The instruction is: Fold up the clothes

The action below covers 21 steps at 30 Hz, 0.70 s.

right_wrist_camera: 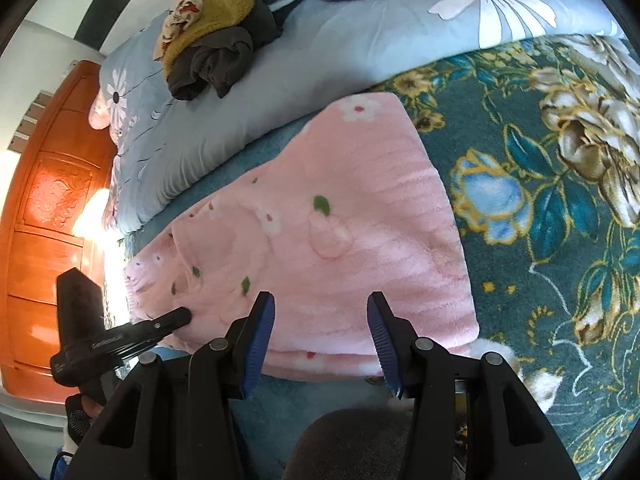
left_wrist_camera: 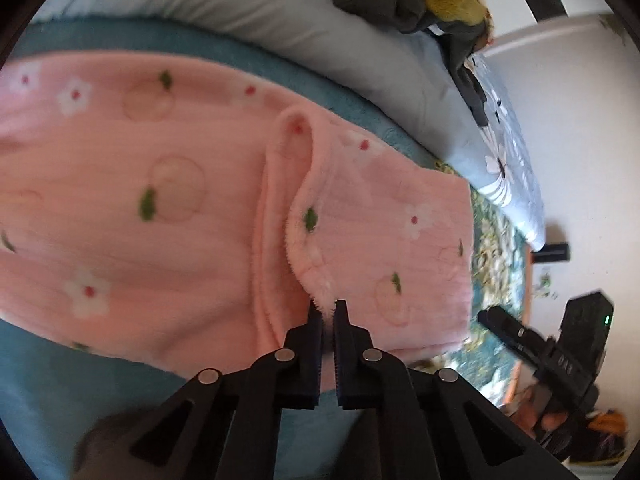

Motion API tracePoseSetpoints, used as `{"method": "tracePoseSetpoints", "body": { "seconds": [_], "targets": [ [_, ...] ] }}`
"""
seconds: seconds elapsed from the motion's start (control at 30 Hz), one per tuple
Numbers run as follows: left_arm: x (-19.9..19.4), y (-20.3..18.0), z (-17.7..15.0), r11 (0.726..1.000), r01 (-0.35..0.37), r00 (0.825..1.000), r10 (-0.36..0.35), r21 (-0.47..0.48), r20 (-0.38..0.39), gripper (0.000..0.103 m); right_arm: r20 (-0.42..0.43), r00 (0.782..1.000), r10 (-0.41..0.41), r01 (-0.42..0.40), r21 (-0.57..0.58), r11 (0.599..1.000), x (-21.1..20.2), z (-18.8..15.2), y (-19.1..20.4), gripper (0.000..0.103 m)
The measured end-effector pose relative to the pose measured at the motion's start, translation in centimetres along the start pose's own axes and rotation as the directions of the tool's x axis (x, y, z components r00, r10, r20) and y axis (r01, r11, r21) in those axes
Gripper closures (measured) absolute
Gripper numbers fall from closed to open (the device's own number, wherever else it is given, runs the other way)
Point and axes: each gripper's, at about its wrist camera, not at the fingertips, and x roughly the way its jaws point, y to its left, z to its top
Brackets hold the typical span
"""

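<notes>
A pink fleece garment (left_wrist_camera: 168, 200) with white flowers and green leaves lies spread on the bed. It also shows in the right wrist view (right_wrist_camera: 340, 240). My left gripper (left_wrist_camera: 327, 308) is shut on a fuzzy edge of the pink garment at a raised fold near its middle. It shows in the right wrist view (right_wrist_camera: 176, 316) at the garment's left side. My right gripper (right_wrist_camera: 320, 300) is open and empty, hovering over the garment's near edge. It appears in the left wrist view (left_wrist_camera: 486, 316) just off the garment's right edge.
A teal floral bedspread (right_wrist_camera: 560, 200) covers the bed. A pale blue quilt with white flowers (right_wrist_camera: 280, 80) lies behind the garment. A pile of yellow and dark grey clothes (right_wrist_camera: 224, 28) sits on the quilt. An orange wooden headboard (right_wrist_camera: 52, 200) stands at left.
</notes>
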Motion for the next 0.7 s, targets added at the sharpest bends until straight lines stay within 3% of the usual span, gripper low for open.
{"method": "tracePoseSetpoints", "body": {
  "seconds": [0.13, 0.33, 0.57, 0.7],
  "targets": [
    [1.4, 1.4, -0.6, 0.997, -0.07, 0.997, 0.069, -0.022, -0.04, 0.098, -0.056, 0.996, -0.065, 0.066, 0.014, 0.998, 1.6, -0.7, -1.7, 0.054],
    [3.0, 1.3, -0.4, 0.993, -0.113, 0.992, 0.112, -0.022, -0.055, 0.094, -0.111, 0.993, -0.045, 0.054, 0.078, 0.995, 3.0, -1.2, -3.8, 0.054],
    [3.4, 2.1, 0.0, 0.993, -0.118, 0.991, 0.116, -0.03, -0.061, 0.09, -0.123, 0.991, -0.047, 0.057, 0.075, 0.996, 3.6, -1.1, -4.2, 0.054],
    [1.4, 0.1, 0.6, 0.996, -0.072, 0.997, 0.073, 0.047, -0.02, 0.089, -0.076, 0.996, -0.042, 0.045, 0.046, 0.998, 2.0, -0.2, -3.0, 0.054]
  ]
}}
